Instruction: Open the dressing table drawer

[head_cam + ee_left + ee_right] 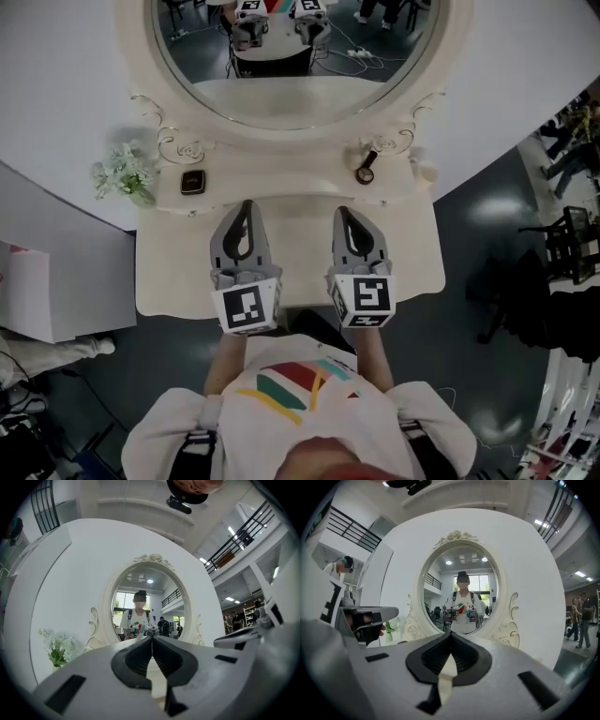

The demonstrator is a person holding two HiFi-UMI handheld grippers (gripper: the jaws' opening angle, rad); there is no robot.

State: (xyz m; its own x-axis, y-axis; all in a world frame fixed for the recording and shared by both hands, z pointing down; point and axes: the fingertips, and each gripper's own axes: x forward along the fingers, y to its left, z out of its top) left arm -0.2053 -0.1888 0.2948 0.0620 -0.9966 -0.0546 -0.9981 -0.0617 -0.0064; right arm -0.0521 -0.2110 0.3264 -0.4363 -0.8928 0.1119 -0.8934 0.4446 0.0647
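Note:
The cream dressing table (178, 272) stands below me with its oval mirror (300, 56) at the back. The drawer front is hidden under the table's near edge, behind my grippers and body. My left gripper (246, 202) and right gripper (343, 210) hover side by side over the tabletop and point level at the mirror. In the left gripper view the left gripper (152, 637) has its tips together, with nothing between them. The right gripper (451, 633) is likewise shut and holds nothing. The mirror (461, 592) reflects a person with both grippers.
A small vase of white flowers (124, 173) and a dark square box (193, 181) sit at the back left of the tabletop. A small round dark item (365, 172) lies at the back right. A white panel (56, 281) stands left of the table, dark chairs (562, 244) at right.

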